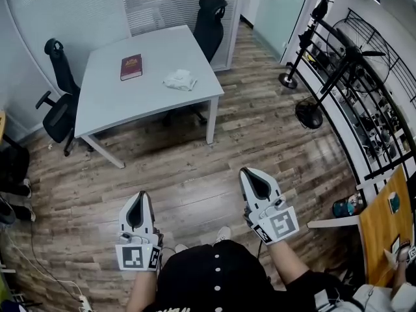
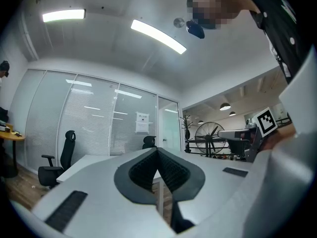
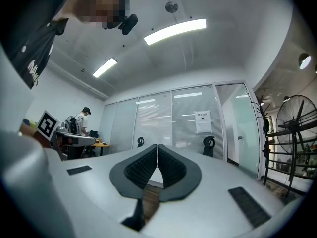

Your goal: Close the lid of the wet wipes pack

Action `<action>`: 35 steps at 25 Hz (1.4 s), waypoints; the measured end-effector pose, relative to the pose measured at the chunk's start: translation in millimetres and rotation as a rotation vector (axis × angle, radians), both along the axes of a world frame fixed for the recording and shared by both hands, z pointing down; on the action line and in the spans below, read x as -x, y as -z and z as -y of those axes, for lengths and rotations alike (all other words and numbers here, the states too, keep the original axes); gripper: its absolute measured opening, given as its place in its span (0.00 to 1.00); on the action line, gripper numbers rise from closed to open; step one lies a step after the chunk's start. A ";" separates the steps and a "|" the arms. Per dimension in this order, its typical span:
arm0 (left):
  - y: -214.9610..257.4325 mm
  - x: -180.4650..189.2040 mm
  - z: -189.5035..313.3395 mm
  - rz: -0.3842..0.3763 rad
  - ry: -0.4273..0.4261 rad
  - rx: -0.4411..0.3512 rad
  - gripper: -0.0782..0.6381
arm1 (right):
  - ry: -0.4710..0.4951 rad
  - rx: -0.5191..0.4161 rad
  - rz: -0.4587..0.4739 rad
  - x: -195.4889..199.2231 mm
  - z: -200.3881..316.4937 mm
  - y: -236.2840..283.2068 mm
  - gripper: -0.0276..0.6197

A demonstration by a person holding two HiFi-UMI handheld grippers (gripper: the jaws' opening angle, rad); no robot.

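The wet wipes pack, white and crumpled, lies on the white table far ahead in the head view. Its lid is too small to make out. My left gripper is held over the wooden floor at lower left, well short of the table, jaws together with nothing between them. My right gripper hangs at lower right, also shut and empty. Both point level toward the table. In the left gripper view the left gripper has its tips touching, and in the right gripper view the right gripper does too.
A dark red book lies on the table left of the pack. Black office chairs stand at the table's left and behind it. A floor fan and black railing are on the right, a wooden desk at lower right.
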State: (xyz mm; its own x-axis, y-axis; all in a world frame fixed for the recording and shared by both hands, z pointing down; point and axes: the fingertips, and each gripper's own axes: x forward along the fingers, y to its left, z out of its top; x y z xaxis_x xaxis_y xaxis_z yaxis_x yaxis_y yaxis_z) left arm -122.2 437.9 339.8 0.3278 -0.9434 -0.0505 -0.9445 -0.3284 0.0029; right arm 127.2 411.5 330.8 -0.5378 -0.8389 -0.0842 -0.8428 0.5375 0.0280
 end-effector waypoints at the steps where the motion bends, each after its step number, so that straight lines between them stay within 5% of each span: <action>1: -0.2 -0.8 0.0 0.001 0.000 0.002 0.12 | 0.001 0.003 -0.001 0.0 -0.5 -0.6 0.09; 7: -2.3 -10.1 -0.9 0.010 -0.004 0.010 0.12 | -0.008 0.006 0.061 -12.5 -3.0 -1.9 0.09; 10: -3.3 -16.6 -0.3 0.016 -0.002 0.018 0.12 | -0.008 0.006 0.092 -19.6 -2.4 -2.2 0.34; 27: -11.7 -89.0 8.0 0.018 0.046 0.027 0.12 | 0.046 0.019 0.113 -82.9 16.4 -17.9 0.34; 35: -19.3 -87.4 26.3 0.029 0.046 0.058 0.12 | 0.028 0.063 0.080 -80.9 36.8 -36.6 0.34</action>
